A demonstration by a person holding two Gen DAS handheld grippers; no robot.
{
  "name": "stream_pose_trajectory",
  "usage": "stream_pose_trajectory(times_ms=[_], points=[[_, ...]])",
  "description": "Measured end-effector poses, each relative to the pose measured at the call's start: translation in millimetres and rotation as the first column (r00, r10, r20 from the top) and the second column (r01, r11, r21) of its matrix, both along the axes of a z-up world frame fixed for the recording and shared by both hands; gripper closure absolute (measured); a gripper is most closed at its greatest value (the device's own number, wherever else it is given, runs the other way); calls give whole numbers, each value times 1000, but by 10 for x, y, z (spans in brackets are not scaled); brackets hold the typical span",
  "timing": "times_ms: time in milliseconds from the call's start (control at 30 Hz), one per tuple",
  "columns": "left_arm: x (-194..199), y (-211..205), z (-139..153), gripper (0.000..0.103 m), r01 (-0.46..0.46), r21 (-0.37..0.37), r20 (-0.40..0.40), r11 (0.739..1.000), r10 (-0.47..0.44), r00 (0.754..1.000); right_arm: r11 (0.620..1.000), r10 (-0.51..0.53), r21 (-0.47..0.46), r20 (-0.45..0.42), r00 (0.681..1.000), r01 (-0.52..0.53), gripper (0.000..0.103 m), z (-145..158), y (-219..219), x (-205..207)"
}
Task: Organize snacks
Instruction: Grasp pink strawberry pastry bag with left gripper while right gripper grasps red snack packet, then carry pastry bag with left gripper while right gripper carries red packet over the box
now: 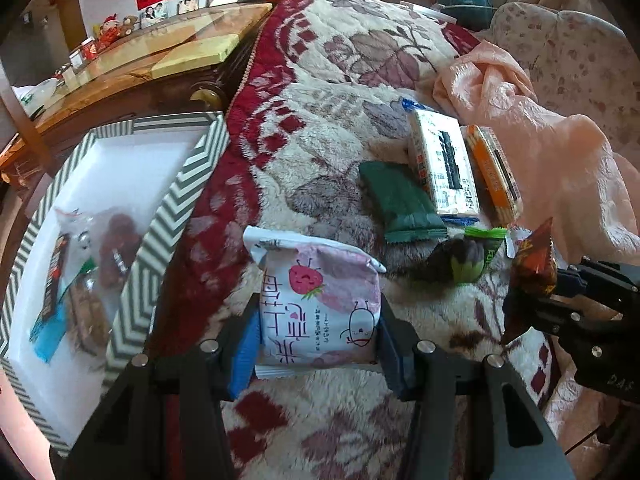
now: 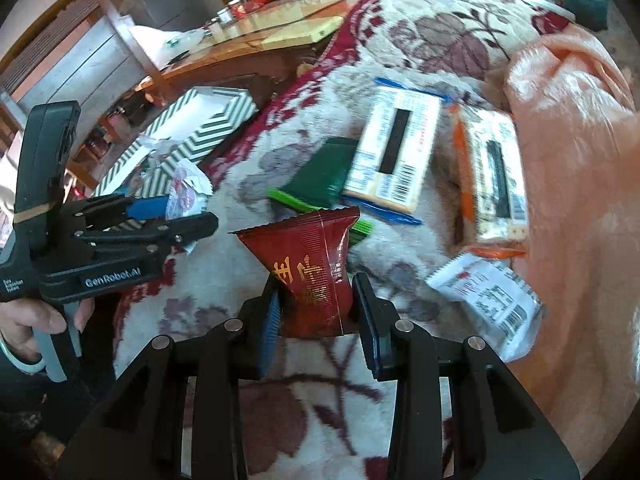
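My left gripper [image 1: 318, 336] is shut on a pink-and-white strawberry snack bag [image 1: 318, 304], held above the blanket; it also shows in the right wrist view [image 2: 160, 216]. My right gripper [image 2: 316, 304] is shut on a dark red snack packet [image 2: 312, 264], also seen at the right of the left wrist view [image 1: 534, 260]. A green-and-white striped box [image 1: 160, 216] lies at the left and holds several snacks [image 1: 100, 264]. On the blanket lie a dark green packet [image 1: 400, 200], a white cracker pack [image 1: 444, 168], an orange cracker pack [image 1: 494, 172] and a green-wrapped snack [image 1: 476, 256].
A peach cloth [image 1: 560, 148] is bunched at the right on the floral blanket [image 1: 320, 120]. A white barcode packet [image 2: 488, 296] lies near it. A wooden glass-topped table [image 1: 140, 52] stands beyond the box.
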State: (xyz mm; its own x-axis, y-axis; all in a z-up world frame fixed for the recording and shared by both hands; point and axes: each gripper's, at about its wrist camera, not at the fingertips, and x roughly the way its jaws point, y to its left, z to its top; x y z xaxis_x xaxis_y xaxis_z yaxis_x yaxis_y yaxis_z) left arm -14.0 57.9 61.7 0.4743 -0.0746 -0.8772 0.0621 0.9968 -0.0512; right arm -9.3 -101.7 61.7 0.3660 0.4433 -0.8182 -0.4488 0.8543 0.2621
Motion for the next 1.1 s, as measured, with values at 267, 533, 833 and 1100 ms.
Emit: stream_pose_trajectory(times_ms=[267,533,833,1100], points=[[-122,163,109,48,-37,19,29,999,37,999,998,65,-9,15,998,-65,69,107,283,-71],[-191,329,201,48,-87,24,63,996,85,994,994,104,-18,21,994,-104,69,171,484,-124],[-274,580,267,48,-144,18,82,989,142,986,988,153,-39,10,988,-152,69,191,756,-147],[-346,748,271,48,-183,0,87,983,183,979,981,190,-51,6,982,-190,69,201,948,-182]])
